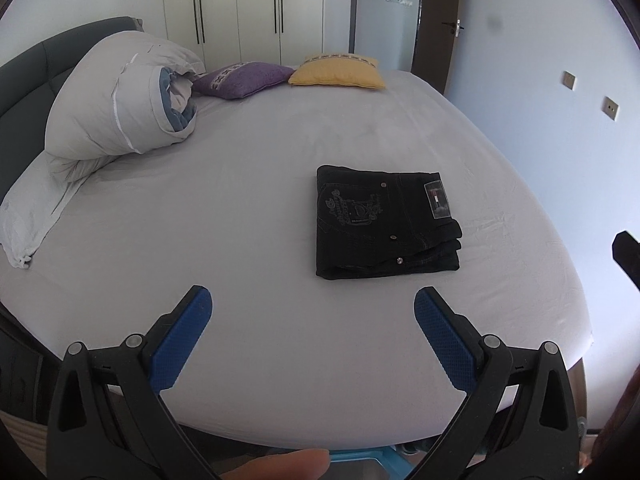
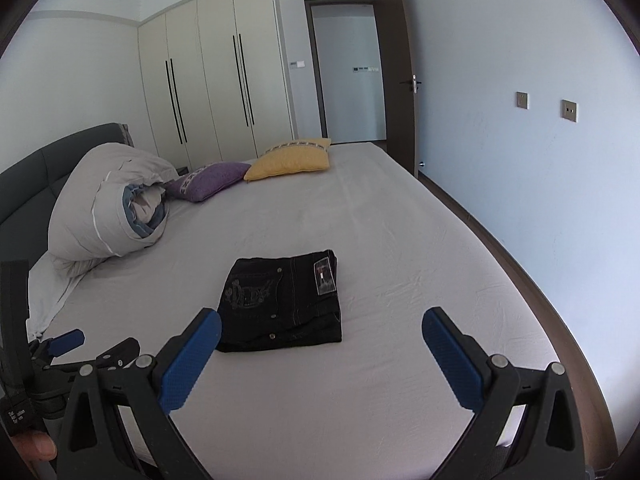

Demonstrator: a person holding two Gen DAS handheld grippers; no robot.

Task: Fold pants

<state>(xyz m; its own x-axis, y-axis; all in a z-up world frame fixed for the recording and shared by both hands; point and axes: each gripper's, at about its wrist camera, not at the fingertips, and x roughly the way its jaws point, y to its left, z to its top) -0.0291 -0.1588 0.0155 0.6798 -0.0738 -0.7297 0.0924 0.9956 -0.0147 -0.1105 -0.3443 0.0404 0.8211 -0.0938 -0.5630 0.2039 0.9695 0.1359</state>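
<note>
Black pants (image 1: 386, 222) lie folded into a compact rectangle on the grey bed sheet (image 1: 248, 216), with an embroidered back pocket and a waist label facing up. My left gripper (image 1: 313, 300) hovers open over the near part of the bed, short of the pants and to their left, holding nothing. In the right wrist view the same folded pants (image 2: 282, 304) rest just beyond my right gripper (image 2: 322, 322), which is open and empty. The left gripper (image 2: 98, 344) shows at that view's lower left, low over the sheet (image 2: 400, 260).
A rolled grey duvet (image 1: 120, 100) sits at the headboard side on the left. A purple cushion (image 1: 242, 79) and a yellow cushion (image 1: 338, 72) lie at the far end. Wardrobe doors (image 2: 208, 80) and an open doorway (image 2: 348, 72) stand beyond; a wall (image 2: 520, 120) runs along the right.
</note>
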